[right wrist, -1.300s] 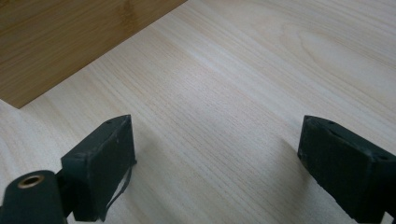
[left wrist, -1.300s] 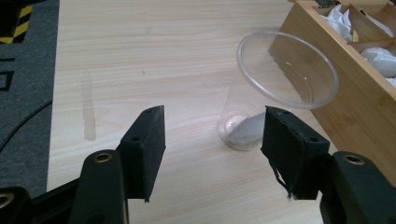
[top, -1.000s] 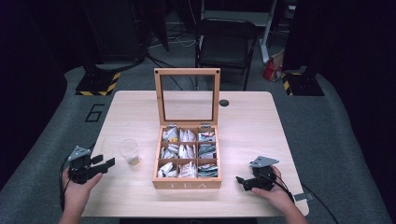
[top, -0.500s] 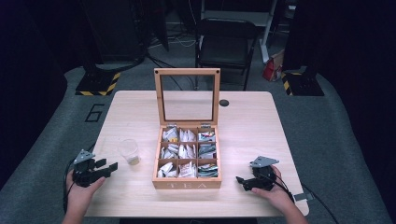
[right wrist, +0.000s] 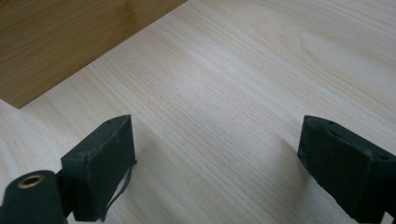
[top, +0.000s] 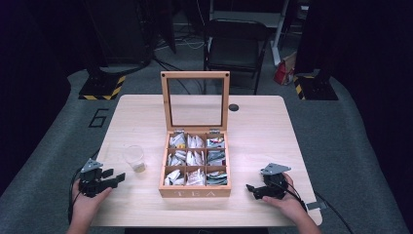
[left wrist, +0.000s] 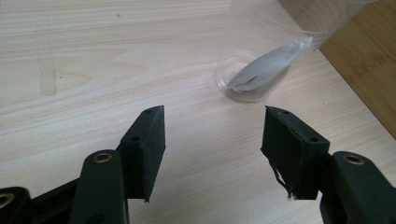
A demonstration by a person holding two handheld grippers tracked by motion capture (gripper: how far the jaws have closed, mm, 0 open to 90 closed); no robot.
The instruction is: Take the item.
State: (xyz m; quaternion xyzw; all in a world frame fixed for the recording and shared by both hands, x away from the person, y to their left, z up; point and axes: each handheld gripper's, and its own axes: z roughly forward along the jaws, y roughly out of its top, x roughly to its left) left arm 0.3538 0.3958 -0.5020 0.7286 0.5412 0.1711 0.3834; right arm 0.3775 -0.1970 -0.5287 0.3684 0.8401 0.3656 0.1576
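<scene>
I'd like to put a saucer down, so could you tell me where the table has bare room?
Bare: the table right of the tea box, and its left far corner. Crowded: between the left gripper and the box, where the plastic cup stands.

Your left black two-jaw tool [top: 116, 179] and right black two-jaw tool [top: 252, 188] each carry a grey three-cornered plate on top, and a dark cable trails back from each. Seen close, the left tool [left wrist: 212, 135] has blocky matt pads with small screw holes and brass-coloured pivot pins; the right tool [right wrist: 217, 154] matches. Your forearms are bare.
</scene>
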